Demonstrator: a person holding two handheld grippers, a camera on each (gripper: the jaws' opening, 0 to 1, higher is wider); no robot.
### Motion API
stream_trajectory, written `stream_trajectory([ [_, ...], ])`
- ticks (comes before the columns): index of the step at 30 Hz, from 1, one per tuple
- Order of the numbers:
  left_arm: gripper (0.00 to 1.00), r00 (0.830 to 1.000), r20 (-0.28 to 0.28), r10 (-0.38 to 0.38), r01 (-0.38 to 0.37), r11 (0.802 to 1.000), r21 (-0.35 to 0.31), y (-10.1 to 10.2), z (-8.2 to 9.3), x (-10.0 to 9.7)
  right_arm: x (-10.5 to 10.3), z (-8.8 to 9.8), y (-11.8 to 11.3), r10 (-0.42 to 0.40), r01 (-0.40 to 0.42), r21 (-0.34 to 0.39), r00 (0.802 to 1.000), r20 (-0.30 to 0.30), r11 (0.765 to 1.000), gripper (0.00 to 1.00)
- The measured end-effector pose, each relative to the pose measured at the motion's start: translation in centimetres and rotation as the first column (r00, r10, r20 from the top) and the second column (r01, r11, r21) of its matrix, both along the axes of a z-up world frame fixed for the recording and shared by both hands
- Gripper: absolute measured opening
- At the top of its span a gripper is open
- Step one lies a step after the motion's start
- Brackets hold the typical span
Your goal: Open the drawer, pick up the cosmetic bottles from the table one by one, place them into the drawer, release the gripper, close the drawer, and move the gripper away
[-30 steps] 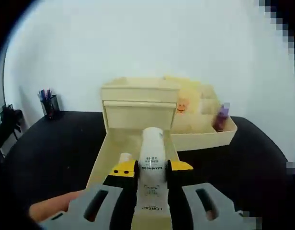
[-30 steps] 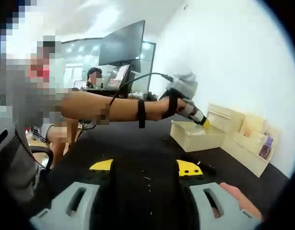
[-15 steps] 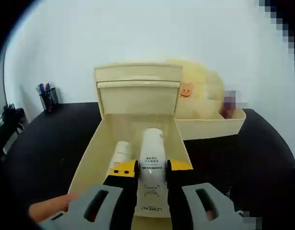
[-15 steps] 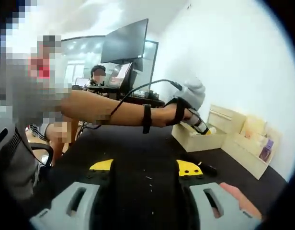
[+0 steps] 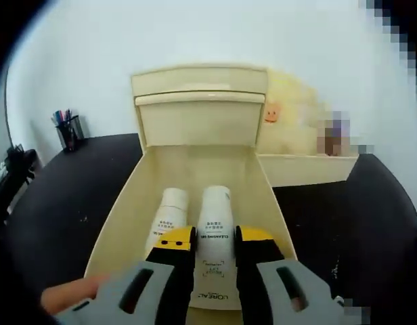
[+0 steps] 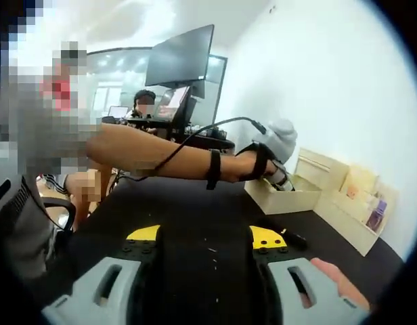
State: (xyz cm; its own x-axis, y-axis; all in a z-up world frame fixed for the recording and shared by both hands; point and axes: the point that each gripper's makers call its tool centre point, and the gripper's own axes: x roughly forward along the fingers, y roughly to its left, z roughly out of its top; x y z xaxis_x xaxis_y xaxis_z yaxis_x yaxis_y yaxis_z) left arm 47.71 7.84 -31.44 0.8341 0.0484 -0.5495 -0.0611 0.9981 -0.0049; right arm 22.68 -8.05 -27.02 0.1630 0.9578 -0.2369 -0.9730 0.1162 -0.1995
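- the left gripper (image 5: 214, 237) pinches a white cosmetic bottle (image 5: 214, 227) between its yellow-tipped jaws; the bottle's long axis runs straight ahead along the jaws, its rounded cap toward the far wall of the drawer.
- this bottle hangs inside the open drawer (image 5: 120, 203), low over its floor; i cannot tell if it already rests there. in my judgement the release turns on this.
- just to its left a second white bottle (image 5: 169, 217) lies parallel in the drawer, very close, maybe touching.
- both bottles are smooth, glossy cylinders with printed labels; the drawer is a pale cream box with matte flat walls, on a black desk (image 5: 59, 183).
- the right gripper (image 6: 205, 237) is spread with nothing between its jaws, well apart from the drawer, so the left one is much nearer.
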Motion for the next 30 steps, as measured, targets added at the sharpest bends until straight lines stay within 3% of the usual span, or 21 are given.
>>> stream_trajectory([
  [7,0.18,1.000,0.000,-0.016,0.016,1.000,0.022,0.0,0.2,0.1,-0.1,-0.1,0.0,-0.001,0.001,-0.006,1.000,0.003,1.000,0.45],
  [13,0.19,0.999,0.033,-0.023,0.022,0.999,0.024,0.0,1.9,0.0,-0.1,-0.2,0.0,-0.007,0.007,-0.008,1.000,0.007,1.000,0.45],
  [21,0.25,0.983,0.167,-0.075,0.084,0.995,-0.049,0.1,6.6,-1.2,0.9,0.0,-0.2,-0.036,0.036,0.002,0.999,0.002,0.999,0.46],
  [24,0.32,0.976,0.175,-0.128,0.145,0.986,-0.087,-0.2,7.3,-2.1,1.1,-0.1,-0.2,-0.041,0.041,-0.001,0.999,0.003,0.999,0.46],
  [30,0.38,0.953,0.252,-0.168,0.191,0.979,-0.071,1.0,8.8,-3.9,1.9,-0.3,-0.3,-0.065,0.065,-0.004,0.998,0.001,0.998,0.46],
])
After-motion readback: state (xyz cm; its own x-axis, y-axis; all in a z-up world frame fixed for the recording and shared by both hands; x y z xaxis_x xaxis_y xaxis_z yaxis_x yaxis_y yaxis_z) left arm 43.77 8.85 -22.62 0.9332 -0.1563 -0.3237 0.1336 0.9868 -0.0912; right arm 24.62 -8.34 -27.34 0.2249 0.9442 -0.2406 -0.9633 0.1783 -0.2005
